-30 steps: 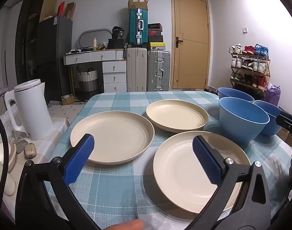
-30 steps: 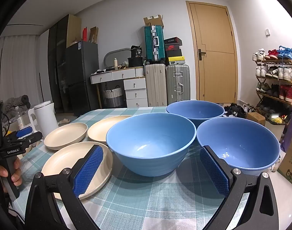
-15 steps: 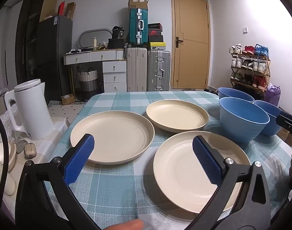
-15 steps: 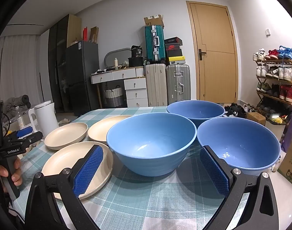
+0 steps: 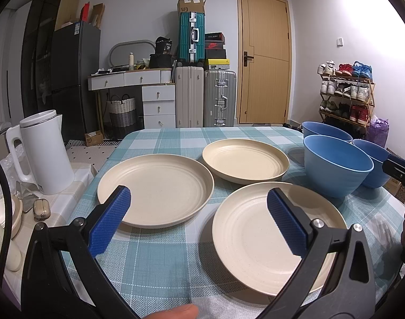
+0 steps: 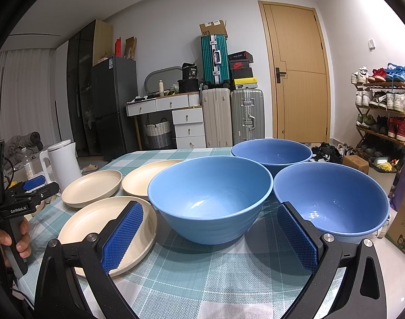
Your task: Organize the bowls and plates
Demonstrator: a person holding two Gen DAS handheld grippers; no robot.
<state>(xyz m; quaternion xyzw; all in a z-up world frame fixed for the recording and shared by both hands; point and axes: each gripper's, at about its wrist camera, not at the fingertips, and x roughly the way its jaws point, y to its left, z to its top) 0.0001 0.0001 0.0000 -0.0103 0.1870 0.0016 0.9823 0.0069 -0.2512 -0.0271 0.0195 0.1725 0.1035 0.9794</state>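
Ahead of our left gripper [image 5: 198, 219], spread and empty, lie three cream plates [image 5: 155, 187]; our right gripper [image 6: 209, 236], likewise spread, faces three blue bowls [image 6: 210, 194]. Nothing is stacked yet; next, we judge, comes pinching a rim.

far bowl [image 5: 325, 130] (left view) half hidden behind another.

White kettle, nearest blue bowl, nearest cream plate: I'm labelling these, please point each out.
White kettle [image 5: 44, 154], left wrist view, on its body.
Nearest blue bowl [image 6: 210, 199], right wrist view, inside wall.
Nearest cream plate [image 5: 245, 228], left wrist view, bare centre.
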